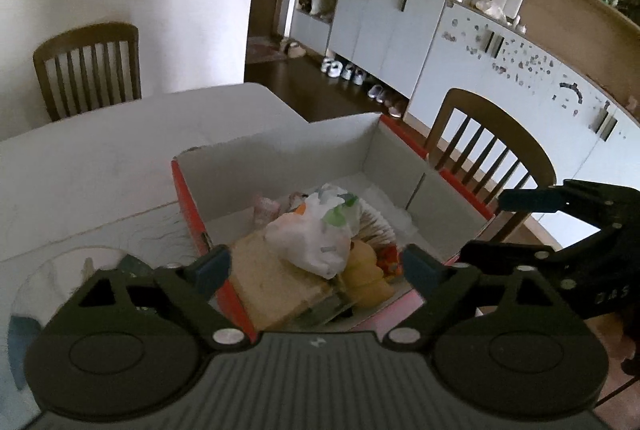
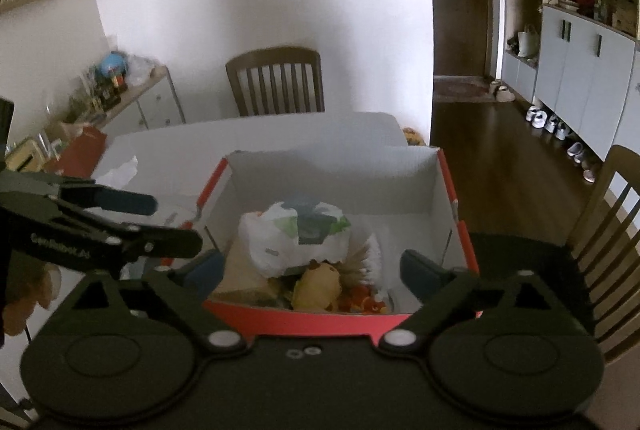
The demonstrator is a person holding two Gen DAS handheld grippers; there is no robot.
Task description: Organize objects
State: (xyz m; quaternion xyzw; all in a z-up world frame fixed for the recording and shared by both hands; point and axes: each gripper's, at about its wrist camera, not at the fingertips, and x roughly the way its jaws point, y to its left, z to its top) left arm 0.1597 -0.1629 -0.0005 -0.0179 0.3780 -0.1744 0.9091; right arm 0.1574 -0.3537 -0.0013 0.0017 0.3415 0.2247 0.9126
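Both grippers wide open and empty, hovering at the near end of a packed box.

Left wrist view: the left gripper (image 1: 316,264) has its jaws spread apart with nothing between them, and right ahead and below sits the red-edged box (image 1: 400,166) on the white table (image 1: 100,150). The white plastic bag (image 1: 312,238) tops the pile dead ahead, a yellow plush toy (image 1: 368,278) just right of it. The box's long axis runs away from the gripper, so the far half is bare. The right gripper (image 1: 532,202) pokes in from the right, by a wooden chair (image 1: 492,150). Right wrist view: the right gripper (image 2: 310,268) is also spread, empty, same bag (image 2: 296,238) straight ahead; both look about equally near. Cabinets and shoes line the room's right side.
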